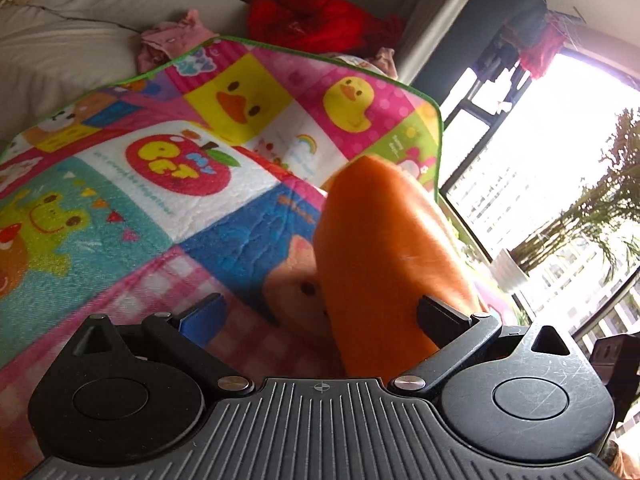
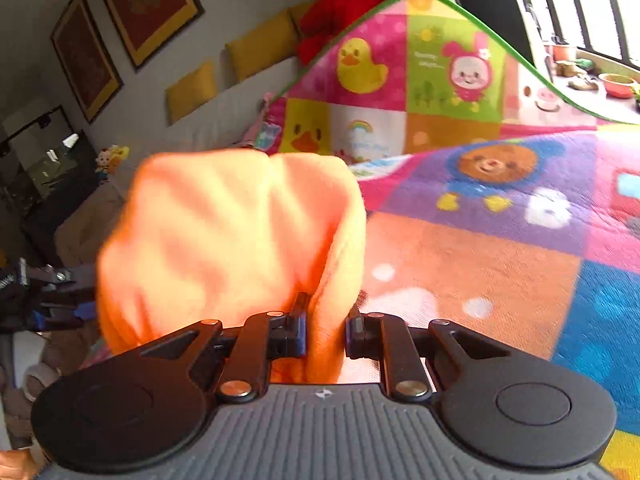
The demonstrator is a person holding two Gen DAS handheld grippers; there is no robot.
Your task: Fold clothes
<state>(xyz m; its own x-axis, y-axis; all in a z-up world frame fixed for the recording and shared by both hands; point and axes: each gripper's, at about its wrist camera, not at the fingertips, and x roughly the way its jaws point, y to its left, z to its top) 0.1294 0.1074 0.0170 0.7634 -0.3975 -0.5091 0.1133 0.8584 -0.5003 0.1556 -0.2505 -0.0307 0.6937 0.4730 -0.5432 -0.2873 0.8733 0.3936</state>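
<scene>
1. The right gripper (image 2: pixel 325 330) is clamped on a bunched fold of the orange garment (image 2: pixel 236 248); cloth fills the gap between the blue-padded fingers (image 2: pixel 298 334).
2. The left gripper (image 1: pixel 320 312) stands wide apart. The orange garment (image 1: pixel 384 264) passes through the gap and lies against the right-hand finger (image 1: pixel 440 316); the left-hand finger (image 1: pixel 202 314) is clear of the cloth. Not gripping.
3. Where the garment is: lifted off the cartoon play mat (image 2: pixel 500 240), hanging from the right gripper's pinch. It bulks up and to the left in the right wrist view, blurred, so I can't tell edges or which part of the garment is held.
4. Key relation: in the left wrist view the garment's long axis runs from near, between the fingers, out to the far right. So the cloth is already inside the left gripper's opening, offset toward its right-hand finger.
5. The left gripper (image 2: pixel 44 300) shows at the left edge of the right wrist view, just beside the garment. Both are close; only the right holds.
6. Judgement: the left needs to close on the cloth to get a two-point hold before any fold.
7. Risk: an off-centre pinch may catch only a thin layer and slip.
</scene>
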